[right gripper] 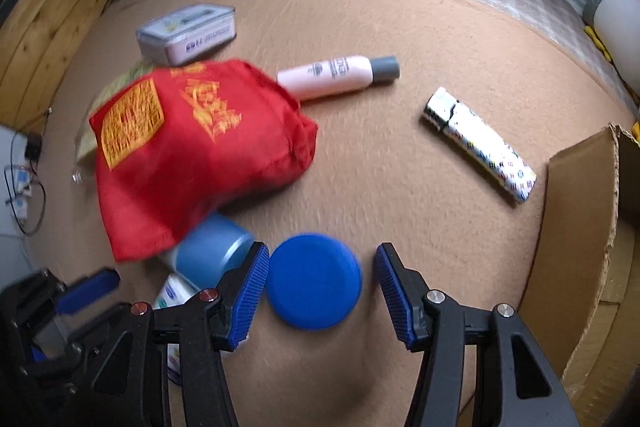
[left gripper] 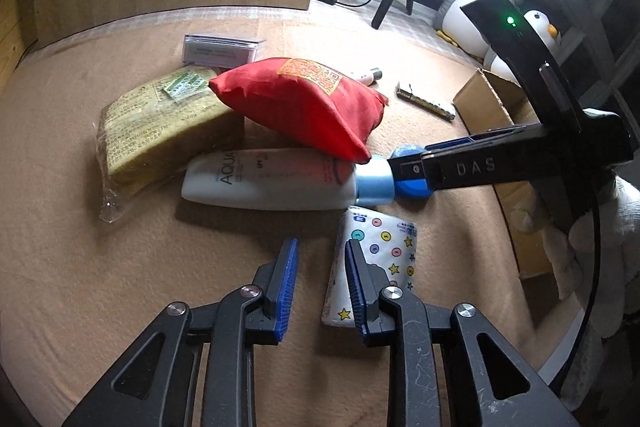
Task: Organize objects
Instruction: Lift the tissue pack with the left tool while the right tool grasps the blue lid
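The right gripper (right gripper: 318, 287) points steeply down at the tan mat (right gripper: 400, 27) with its ribbed blue fingers (right gripper: 250, 291) standing moderately apart around a round blue cap (right gripper: 314, 281); the left pad sits against the cap's edge, a narrow gap shows at the right pad, and whether the cap is truly pinched cannot be told; taking that blue cap as the landmark, the pale blue cap of a white tube (right gripper: 212, 251) lies just beside it on the left, and a red cloth pouch (right gripper: 192, 151) printed in gold lies beyond that, draped over the tube's body; a pink bottle with a grey cap (right gripper: 336, 75) lies well beyond the blue cap, a patterned white lighter (right gripper: 480, 143) lies up and to its right, a clear lidded box (right gripper: 188, 31) sits far beyond on the left, and the wall of a cardboard box (right gripper: 576, 227) stands off to the right at the mat's edge; the left gripper (left gripper: 322, 283) has its blue fingers (left gripper: 286, 287) narrowly apart with only bare mat between them, holding nothing; its right finger overlaps a tissue pack (left gripper: 384, 251) dotted with stars and numbered circles, which lies near the blue cap on the side towards this gripper; in this view the white tube (left gripper: 264, 179) marked AQUA lies lengthwise under the red pouch, a wrapped yellow-green sponge (left gripper: 160, 131) rests beyond the tube's flat end, and a white-gloved hand (left gripper: 600, 235) grips the right gripper's handle.
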`<state>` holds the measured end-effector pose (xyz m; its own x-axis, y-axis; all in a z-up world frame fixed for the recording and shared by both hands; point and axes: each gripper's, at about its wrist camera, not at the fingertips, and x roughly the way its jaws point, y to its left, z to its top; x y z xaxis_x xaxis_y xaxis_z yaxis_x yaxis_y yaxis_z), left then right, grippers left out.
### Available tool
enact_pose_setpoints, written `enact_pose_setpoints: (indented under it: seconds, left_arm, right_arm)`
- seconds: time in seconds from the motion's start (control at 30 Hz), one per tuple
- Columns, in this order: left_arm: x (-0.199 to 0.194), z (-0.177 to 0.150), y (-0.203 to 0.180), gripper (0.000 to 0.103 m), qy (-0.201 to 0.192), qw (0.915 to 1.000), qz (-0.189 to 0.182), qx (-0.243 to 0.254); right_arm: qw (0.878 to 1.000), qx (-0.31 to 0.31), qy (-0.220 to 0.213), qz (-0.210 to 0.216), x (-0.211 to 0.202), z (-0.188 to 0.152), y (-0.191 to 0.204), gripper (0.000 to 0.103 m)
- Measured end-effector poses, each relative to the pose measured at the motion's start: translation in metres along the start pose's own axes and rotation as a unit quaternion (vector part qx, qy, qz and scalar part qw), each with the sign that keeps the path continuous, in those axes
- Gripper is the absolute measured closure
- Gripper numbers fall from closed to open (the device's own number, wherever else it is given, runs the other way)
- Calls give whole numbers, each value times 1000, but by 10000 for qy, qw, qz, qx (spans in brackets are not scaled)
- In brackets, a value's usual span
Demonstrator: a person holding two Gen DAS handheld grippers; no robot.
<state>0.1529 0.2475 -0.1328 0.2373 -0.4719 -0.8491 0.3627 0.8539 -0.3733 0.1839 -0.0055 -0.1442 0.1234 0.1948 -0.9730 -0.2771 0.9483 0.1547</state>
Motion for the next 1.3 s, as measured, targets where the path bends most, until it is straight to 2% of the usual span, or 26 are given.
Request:
enact_pose_setpoints:
  seconds: [0.07, 0.13, 0.23, 0.37, 0.4, 0.5, 0.8, 0.87, 0.93, 1.0, 1.1, 1.3]
  left_arm:
    - [0, -1, -4, 71, 30, 10000, -35, 33]
    - [0, -2, -10, 51, 44, 9999, -55, 107]
    - [-2, -5, -22, 31, -10, 9996, -30, 280]
    - [8, -8, -38, 26, 118, 9985, 47, 530]
    - [12, -9, -41, 25, 171, 9981, 80, 586]
    - [23, -10, -48, 25, 265, 9971, 209, 680]
    - [42, -9, -50, 25, 328, 9947, 574, 785]
    - [44, -9, -50, 28, 318, 9940, 647, 817]
    - [45, -12, -49, 41, 342, 9940, 635, 820]
    - [47, -13, -47, 47, 375, 9943, 629, 781]
    - [46, -14, -46, 47, 320, 9947, 604, 774]
    - [42, -16, -42, 48, 305, 9959, 508, 679]
  right_arm:
    - [10000, -42, 35, -33, 1, -3, 1, 51]
    - [9999, -59, 52, -118, 0, -13, -3, 54]
    - [9995, -113, 7, -290, 0, -24, -6, 57]
    - [9998, 42, -119, -122, -8, -32, -13, 56]
    - [9997, 55, -195, -109, -10, -32, -15, 51]
    - [9991, 2, -374, -214, -14, -38, -19, 37]
    - [9989, -95, -266, -386, 12, -14, -8, 37]
    - [9988, -96, -270, -409, 12, -15, -8, 37]
    - [9987, -102, -251, -432, 13, -15, -8, 38]
    - [9984, -125, -254, -497, 10, -16, -5, 46]
    - [9979, -114, -294, -561, 6, -22, -4, 57]
    - [9984, -7, -342, -458, -7, -30, -17, 57]
